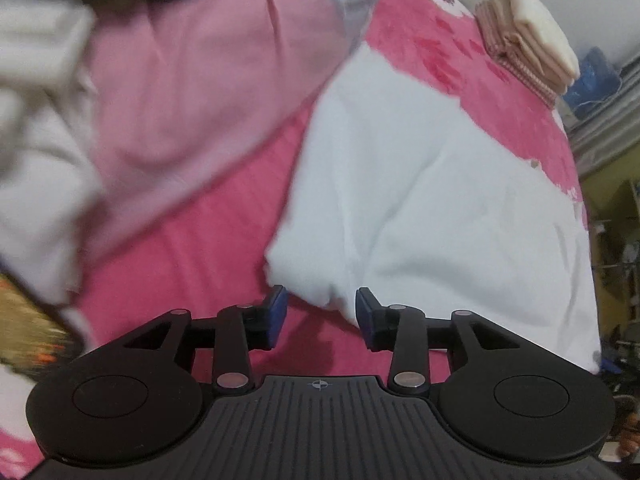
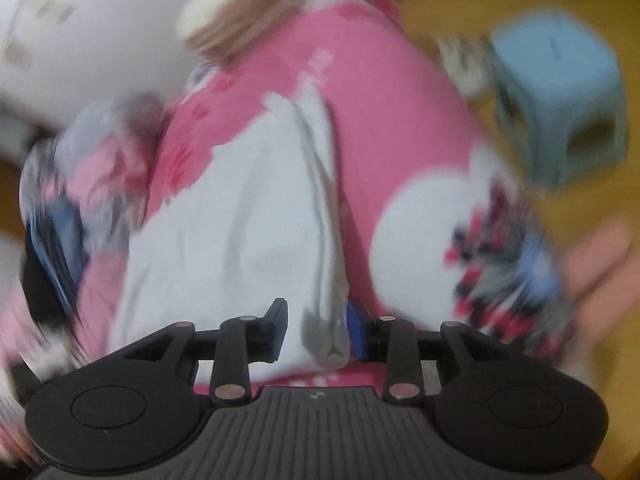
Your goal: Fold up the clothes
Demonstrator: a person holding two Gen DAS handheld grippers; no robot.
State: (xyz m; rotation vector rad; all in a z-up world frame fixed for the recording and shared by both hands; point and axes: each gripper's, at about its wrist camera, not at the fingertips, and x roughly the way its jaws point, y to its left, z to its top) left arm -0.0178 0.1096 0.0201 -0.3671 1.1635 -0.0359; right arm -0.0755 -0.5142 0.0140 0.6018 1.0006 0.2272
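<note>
Left gripper (image 1: 321, 317) apart, white garment (image 1: 432, 208) corner between its fingers.

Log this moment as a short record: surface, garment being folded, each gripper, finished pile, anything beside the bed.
surface: pink bedspread
garment: white garment, lying on the bedspread
left gripper: open, garment's corner between the jaws, pads not pressing
right gripper: open, a fold of the garment between the jaws
finished pile: folded stack at the far edge
unfolded: pink garment, blurred
beside bed: blue stool
</note>
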